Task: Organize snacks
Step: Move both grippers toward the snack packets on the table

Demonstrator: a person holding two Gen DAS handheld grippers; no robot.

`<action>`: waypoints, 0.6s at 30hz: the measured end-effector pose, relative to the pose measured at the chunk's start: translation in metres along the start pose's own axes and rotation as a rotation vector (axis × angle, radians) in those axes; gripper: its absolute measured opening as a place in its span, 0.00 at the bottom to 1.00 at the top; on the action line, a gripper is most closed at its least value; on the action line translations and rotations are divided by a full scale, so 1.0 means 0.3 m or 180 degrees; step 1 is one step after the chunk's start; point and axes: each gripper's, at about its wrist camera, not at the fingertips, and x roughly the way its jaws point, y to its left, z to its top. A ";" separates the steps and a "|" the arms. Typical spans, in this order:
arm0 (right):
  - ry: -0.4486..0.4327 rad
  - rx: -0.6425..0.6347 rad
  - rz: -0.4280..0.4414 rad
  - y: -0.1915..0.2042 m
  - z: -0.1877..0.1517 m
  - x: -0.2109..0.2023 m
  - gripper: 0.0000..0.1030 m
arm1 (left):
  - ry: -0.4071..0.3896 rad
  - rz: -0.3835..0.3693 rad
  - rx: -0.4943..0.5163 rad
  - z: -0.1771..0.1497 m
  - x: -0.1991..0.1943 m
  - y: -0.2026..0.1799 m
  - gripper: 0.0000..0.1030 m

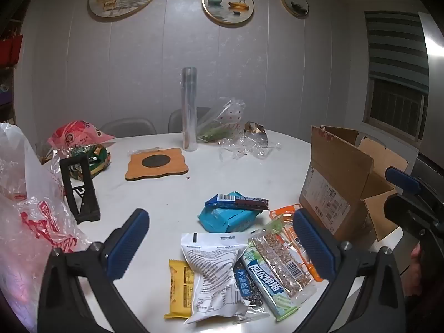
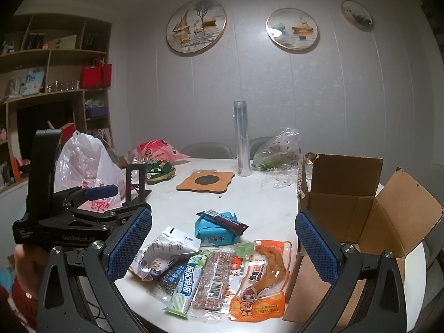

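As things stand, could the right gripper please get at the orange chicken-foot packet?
Probably yes: the right gripper is open with the orange chicken-foot packet lying uncovered between its fingers, beside the cardboard box.

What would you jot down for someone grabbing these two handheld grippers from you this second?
Left gripper: open, holding nothing, above the snack pile.
Right gripper: open, holding nothing, beside the cardboard box.
Snacks lie loose on the white table: orange chicken-foot pack, peanut brittle bar, green-white bar, white pouch, yellow bar, teal pack with a dark bar on it.
Done: nothing visible in the open box.
Left: move every snack into it.
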 end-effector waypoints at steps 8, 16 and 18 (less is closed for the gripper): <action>0.0000 0.0014 0.0005 0.001 0.001 -0.001 1.00 | 0.0004 -0.0005 -0.0001 0.000 0.002 -0.001 0.99; -0.0003 -0.0003 -0.0018 -0.001 0.003 -0.002 1.00 | 0.0008 0.0000 -0.0001 -0.003 0.002 0.003 0.99; -0.0022 -0.0027 -0.0049 0.003 0.000 -0.004 1.00 | 0.0006 0.0001 -0.0001 -0.003 0.001 0.003 0.99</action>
